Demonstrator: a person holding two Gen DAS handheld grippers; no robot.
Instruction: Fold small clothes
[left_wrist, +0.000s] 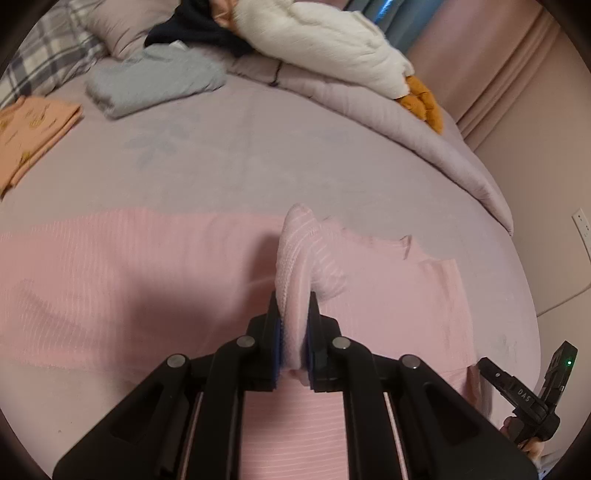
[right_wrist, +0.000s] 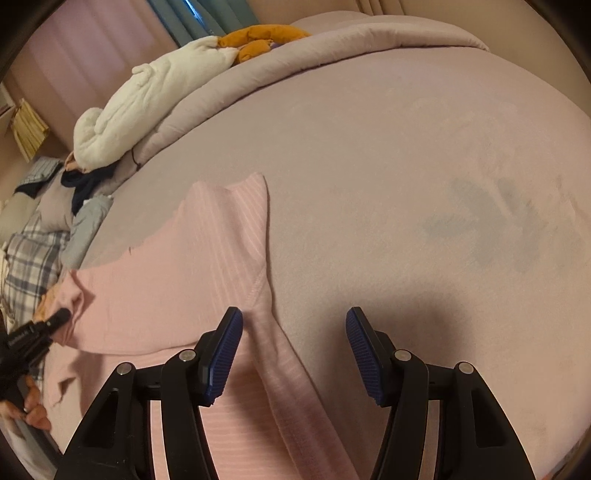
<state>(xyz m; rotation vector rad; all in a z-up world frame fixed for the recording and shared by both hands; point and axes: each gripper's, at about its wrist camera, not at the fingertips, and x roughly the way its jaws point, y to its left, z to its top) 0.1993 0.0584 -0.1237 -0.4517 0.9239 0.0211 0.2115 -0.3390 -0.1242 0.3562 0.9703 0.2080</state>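
Observation:
A pink ribbed long-sleeved top (left_wrist: 129, 277) lies spread on the lilac bed sheet (left_wrist: 258, 155). My left gripper (left_wrist: 293, 299) is shut on a bunched fold of the top (left_wrist: 299, 243), which stands up from between the pads. In the right wrist view the same left gripper (right_wrist: 55, 321) pinches the top's far edge at the left. My right gripper (right_wrist: 293, 314) is open and hovers over the top (right_wrist: 166, 288). One sleeve (right_wrist: 277, 354) runs between its blue pads (right_wrist: 225, 354), apart from both.
A folded grey garment (left_wrist: 155, 81) and a folded orange one (left_wrist: 33, 136) lie at the far left of the bed. A rolled duvet (left_wrist: 406, 122) with a white plush toy (left_wrist: 325, 40) and dark clothes (left_wrist: 199, 29) borders the far side. Bare sheet (right_wrist: 406, 166) stretches to the right.

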